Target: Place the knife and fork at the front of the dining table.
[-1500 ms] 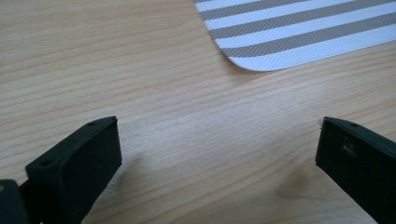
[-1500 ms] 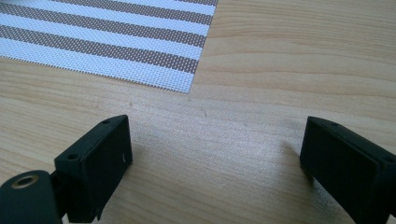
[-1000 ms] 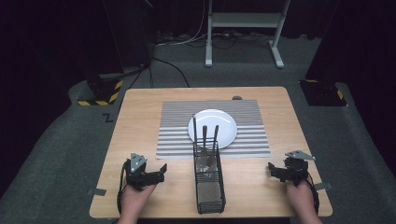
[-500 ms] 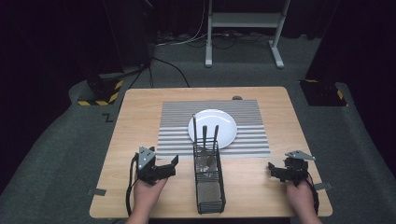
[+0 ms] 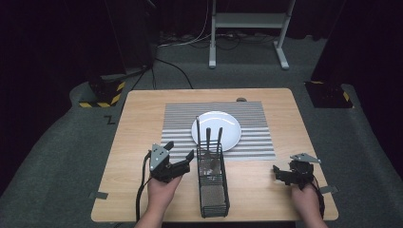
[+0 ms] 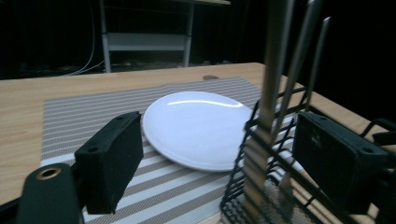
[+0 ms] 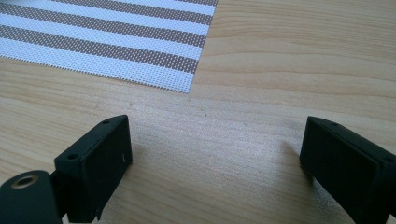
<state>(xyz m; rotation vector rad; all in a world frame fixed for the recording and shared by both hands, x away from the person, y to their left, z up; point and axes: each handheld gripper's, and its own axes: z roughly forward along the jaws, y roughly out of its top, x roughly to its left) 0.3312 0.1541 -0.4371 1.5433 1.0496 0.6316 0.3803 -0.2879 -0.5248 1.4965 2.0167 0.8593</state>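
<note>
Black wire caddy (image 5: 212, 183) stands at the table's (image 5: 142, 109) near edge, utensil handles (image 5: 213, 137) upright inside. My left gripper (image 5: 183, 156), jaws apart and just closing on nothing, sits just left of its rim. My right gripper (image 5: 284, 172), jaws apart, rests on bare wood far right. Utensil heads are hard to make out.

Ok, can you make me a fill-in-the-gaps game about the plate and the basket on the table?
1. The white plate lies on a ____ placemat.
2. The cutlery handles stand in a black wire ____.
3. The left gripper is beside the basket, and its jaws are ____.
4. Under the right gripper is the bare ____ table.

Missing words: striped; basket; open; wooden
</note>
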